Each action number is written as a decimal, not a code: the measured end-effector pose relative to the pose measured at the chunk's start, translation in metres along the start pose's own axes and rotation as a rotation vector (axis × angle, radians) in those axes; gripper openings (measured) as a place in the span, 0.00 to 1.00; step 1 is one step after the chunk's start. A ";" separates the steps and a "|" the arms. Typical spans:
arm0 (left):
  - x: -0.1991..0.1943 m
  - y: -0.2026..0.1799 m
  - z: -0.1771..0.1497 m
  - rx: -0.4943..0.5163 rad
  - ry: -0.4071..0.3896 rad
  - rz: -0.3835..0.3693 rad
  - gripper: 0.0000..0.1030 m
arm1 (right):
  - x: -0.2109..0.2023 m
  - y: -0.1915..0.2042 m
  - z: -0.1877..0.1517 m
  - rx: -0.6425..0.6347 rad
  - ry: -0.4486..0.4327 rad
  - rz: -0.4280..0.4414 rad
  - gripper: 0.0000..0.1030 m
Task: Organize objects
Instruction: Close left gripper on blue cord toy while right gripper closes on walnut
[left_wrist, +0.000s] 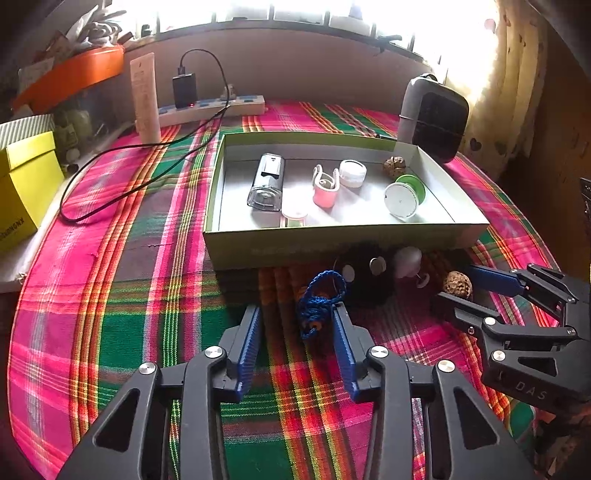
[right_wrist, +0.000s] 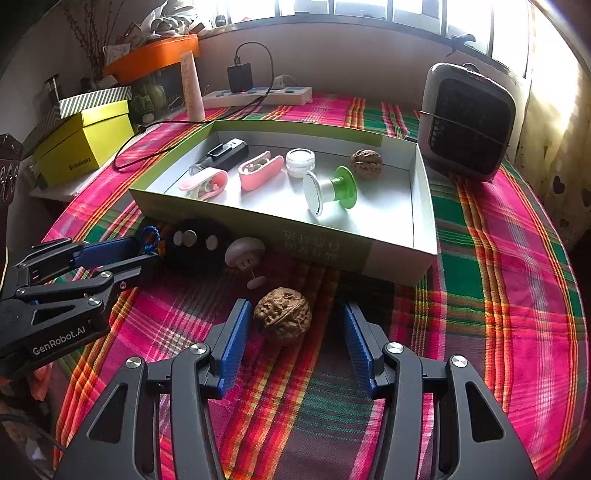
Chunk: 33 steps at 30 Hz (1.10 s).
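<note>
- Left gripper (left_wrist: 297, 314): black angular frame with triangular cut-outs, ribbed blue pads on both fingers, round silver screws at the joints; white "GenRobot.AI" lettering on its side.
- Right gripper (right_wrist: 293, 325): same black frame, blue ribbed pads, silver screws; raised "DAS" marking on its body.

The window (left_wrist: 295, 11) is totally blown out, so nothing shows through it. The box's near wall (left_wrist: 332, 240) hides most of a pink clip (left_wrist: 293, 218) in the left wrist view, and the yellow box (left_wrist: 22, 192) gets chopped by the frame edge, with its lettering too blurry to read.
</note>
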<state>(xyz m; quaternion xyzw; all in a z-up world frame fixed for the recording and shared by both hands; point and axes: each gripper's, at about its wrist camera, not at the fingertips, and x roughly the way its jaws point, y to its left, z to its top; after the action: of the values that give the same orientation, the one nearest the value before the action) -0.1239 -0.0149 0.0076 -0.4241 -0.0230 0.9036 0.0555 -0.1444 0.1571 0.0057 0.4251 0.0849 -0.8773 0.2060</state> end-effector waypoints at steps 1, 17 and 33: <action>0.000 0.000 0.000 0.001 0.000 0.006 0.31 | 0.000 0.000 0.000 -0.004 0.001 -0.002 0.50; 0.000 0.005 0.001 -0.023 -0.002 0.013 0.18 | -0.001 0.002 -0.001 -0.013 -0.001 -0.013 0.43; -0.002 0.005 0.000 -0.027 -0.003 0.003 0.15 | -0.003 0.002 -0.001 -0.016 -0.006 0.003 0.30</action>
<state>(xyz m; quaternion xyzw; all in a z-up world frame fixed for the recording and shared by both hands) -0.1229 -0.0204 0.0080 -0.4234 -0.0346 0.9040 0.0485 -0.1409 0.1564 0.0075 0.4211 0.0907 -0.8774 0.2111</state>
